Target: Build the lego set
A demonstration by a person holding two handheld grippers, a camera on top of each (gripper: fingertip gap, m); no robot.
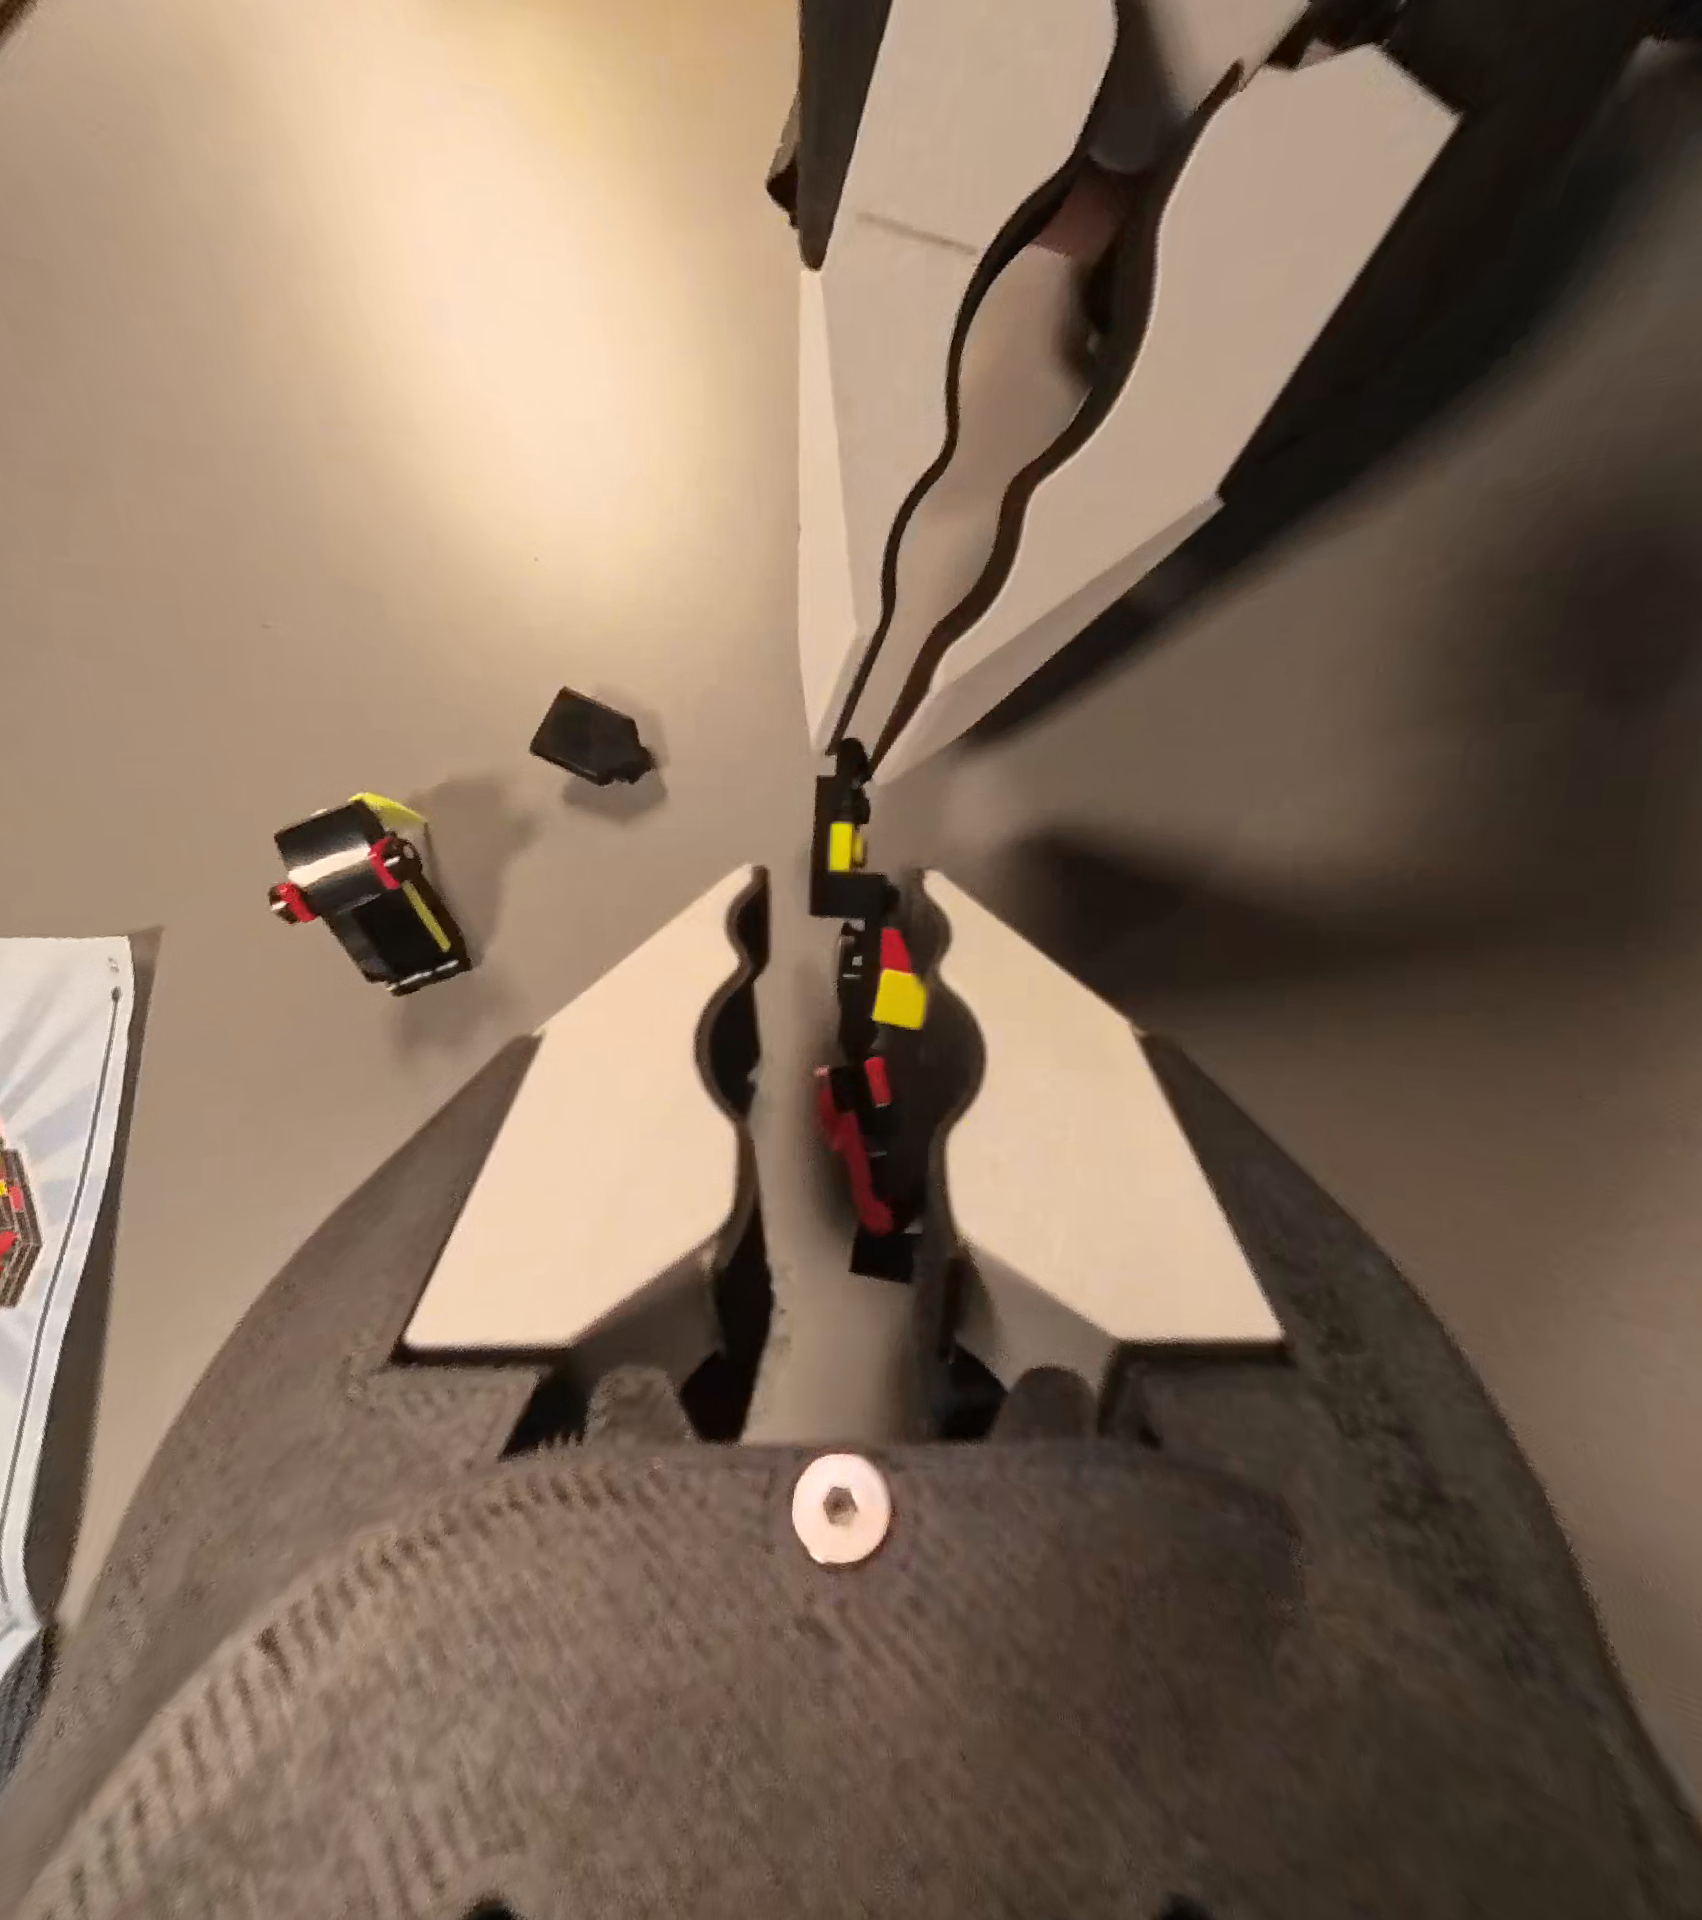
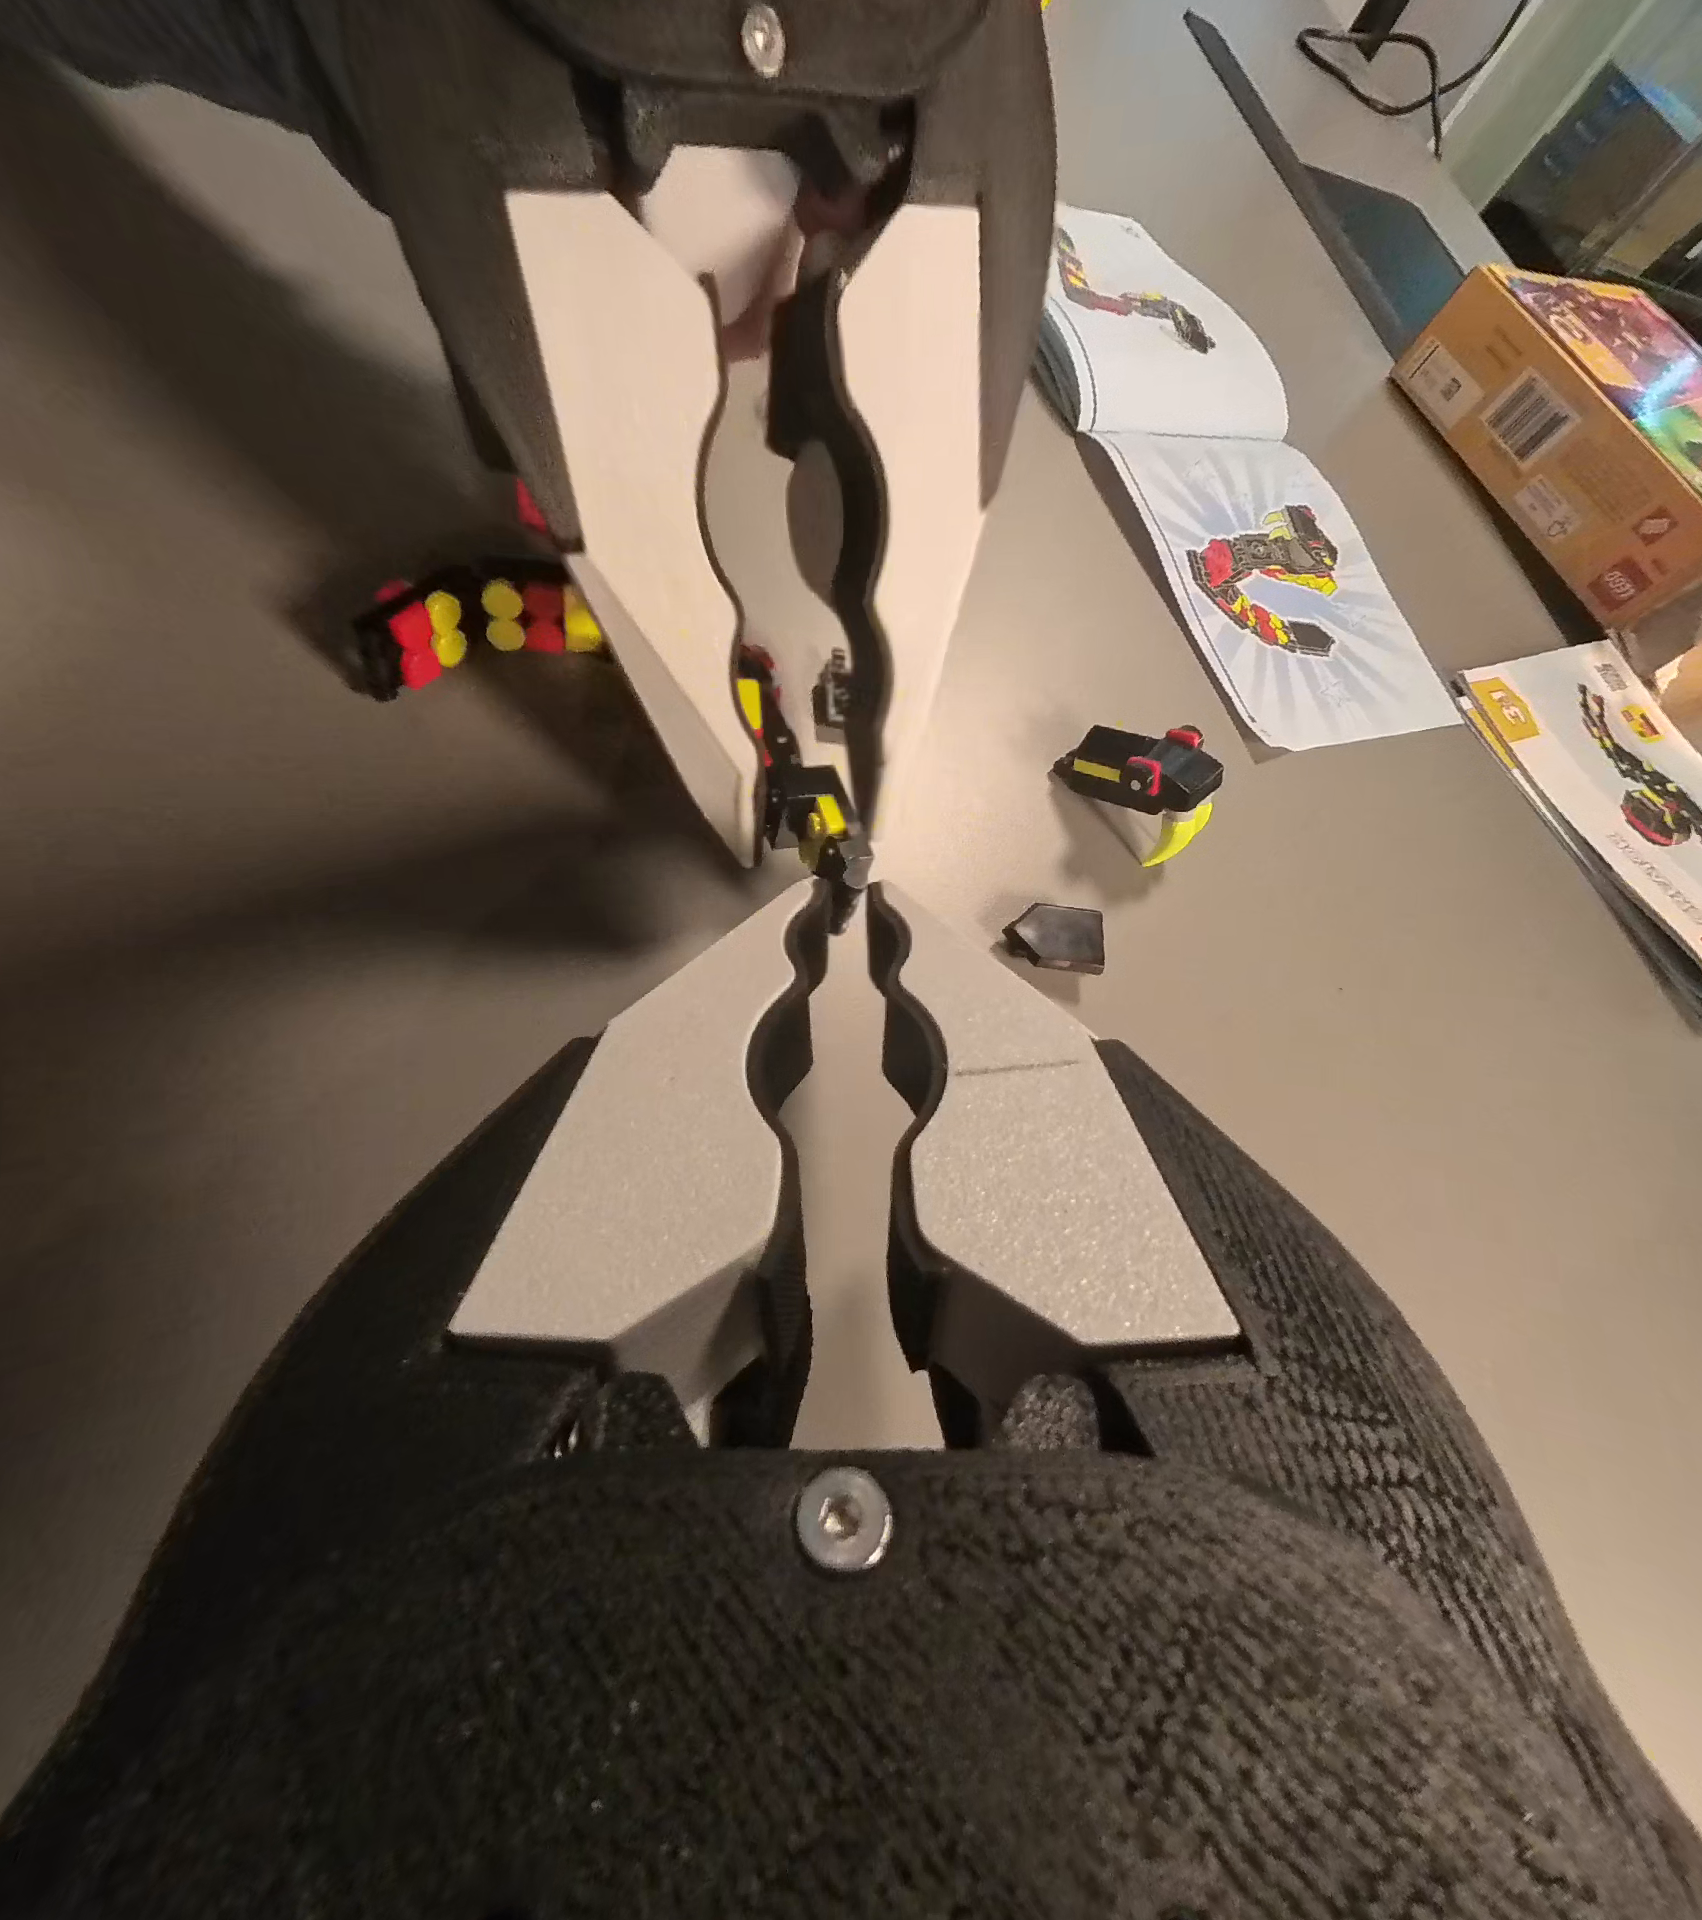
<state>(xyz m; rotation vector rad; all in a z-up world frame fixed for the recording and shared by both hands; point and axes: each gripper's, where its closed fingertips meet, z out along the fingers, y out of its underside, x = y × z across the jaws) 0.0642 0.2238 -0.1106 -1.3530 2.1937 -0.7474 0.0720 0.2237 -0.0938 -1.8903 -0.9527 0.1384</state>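
Left claw [image 1: 842,894]: jaws drawn in around a jointed black, red and yellow lego chain [image 1: 873,1091] that runs lengthwise down the gap and lies against the right-hand finger. The grip looks meant to steady the chain while its far end sticks out past the tips, open for work.

Right claw [image 2: 839,896]: comes in from the opposite side, tip to tip with the left. Its jaws are nearly closed, pinching a small black piece with a yellow spot [image 2: 831,831] right at the chain's exposed end. My reading: a link is being pressed on or lined up there, one claw bracing and the other pushing.

Both hang above the grey tabletop [image 1: 307,416]. Loose below, near but apart: a small black sloped piece [image 1: 589,736] and a black sub-build with lime fang and red pins [image 1: 367,894], seemingly waiting their turn. A further studded red-yellow segment [image 2: 473,629] lies behind the left claw.

Farther out, an open instruction booklet [image 2: 1262,561], a second booklet [image 2: 1636,831] and the set's box [image 2: 1595,426], kept within sight for reference.
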